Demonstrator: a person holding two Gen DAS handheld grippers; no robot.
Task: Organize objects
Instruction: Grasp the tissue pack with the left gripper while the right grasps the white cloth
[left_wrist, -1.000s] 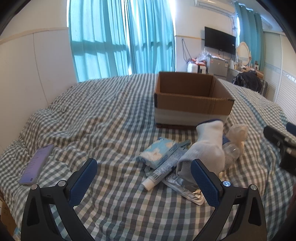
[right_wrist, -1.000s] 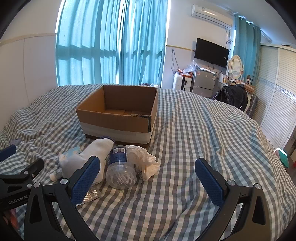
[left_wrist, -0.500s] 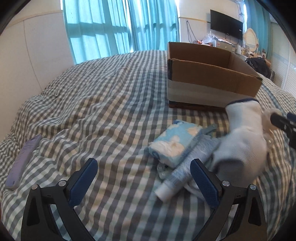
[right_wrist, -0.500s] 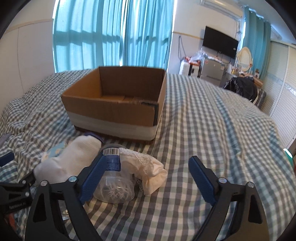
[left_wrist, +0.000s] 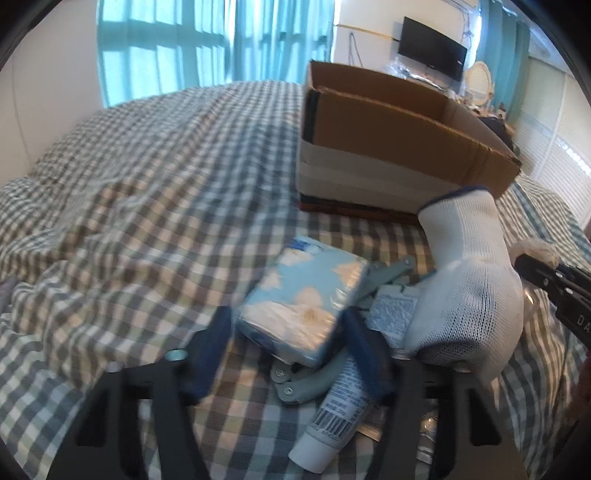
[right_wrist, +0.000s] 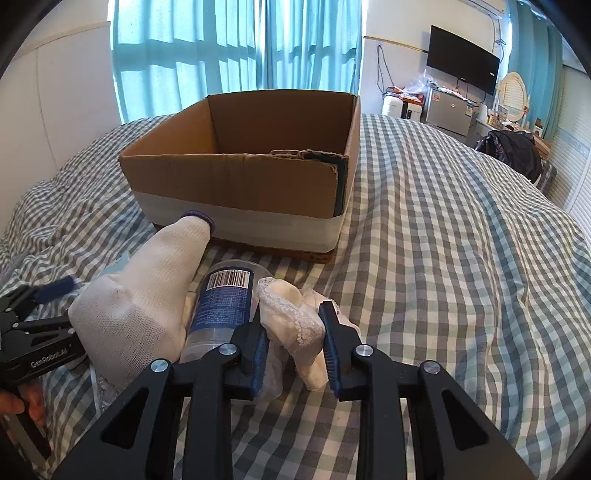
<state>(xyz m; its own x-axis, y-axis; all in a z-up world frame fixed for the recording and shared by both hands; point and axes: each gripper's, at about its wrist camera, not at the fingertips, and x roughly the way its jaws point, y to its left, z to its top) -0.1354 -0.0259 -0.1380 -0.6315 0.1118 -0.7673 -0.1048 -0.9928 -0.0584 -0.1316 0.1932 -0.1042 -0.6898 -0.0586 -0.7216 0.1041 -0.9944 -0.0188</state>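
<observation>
Right hand-held gripper (right_wrist: 293, 345) pinches the lace cloth (right_wrist: 295, 317), lower centre. Left hand-held gripper (left_wrist: 286, 341) straddles the tissue pack (left_wrist: 303, 299), closure unclear. Lift straight, clear the bottle (right_wrist: 221, 306), carry to the cardboard box (right_wrist: 243, 184).

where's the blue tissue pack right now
In the left wrist view, the tissue pack lies on the bed between the left gripper's fingers, atop the tube, left of the white sock.
</observation>
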